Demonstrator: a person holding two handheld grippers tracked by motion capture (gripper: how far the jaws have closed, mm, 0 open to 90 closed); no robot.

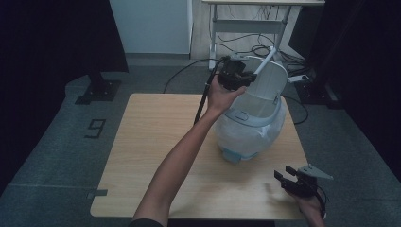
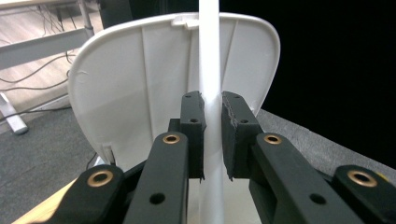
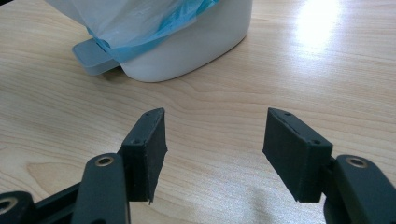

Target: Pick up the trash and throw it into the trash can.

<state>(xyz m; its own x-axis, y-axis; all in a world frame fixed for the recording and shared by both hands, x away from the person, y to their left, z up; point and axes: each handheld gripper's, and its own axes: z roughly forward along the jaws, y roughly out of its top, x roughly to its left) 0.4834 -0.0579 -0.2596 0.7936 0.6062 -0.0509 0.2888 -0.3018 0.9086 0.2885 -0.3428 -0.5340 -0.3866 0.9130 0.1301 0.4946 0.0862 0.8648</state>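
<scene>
We read one mark: a dark figure on the grey floor (image 1: 56, 156) to the left of the wooden table (image 1: 156, 156), seen from the high view. It looks like the digit 9 (image 1: 96, 128), set in angular strokes directly on the floor covering. We make out no lettering, brand or label on anything else, in the high view or in either gripper view.

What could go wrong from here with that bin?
1. The left gripper pinches only the thin white handle of the pedal bin; it may slip.
2. The right gripper rests open, apart from the bin, so a pull could tip it.
3. The plastic liner hangs over the pedal and could snag.
</scene>
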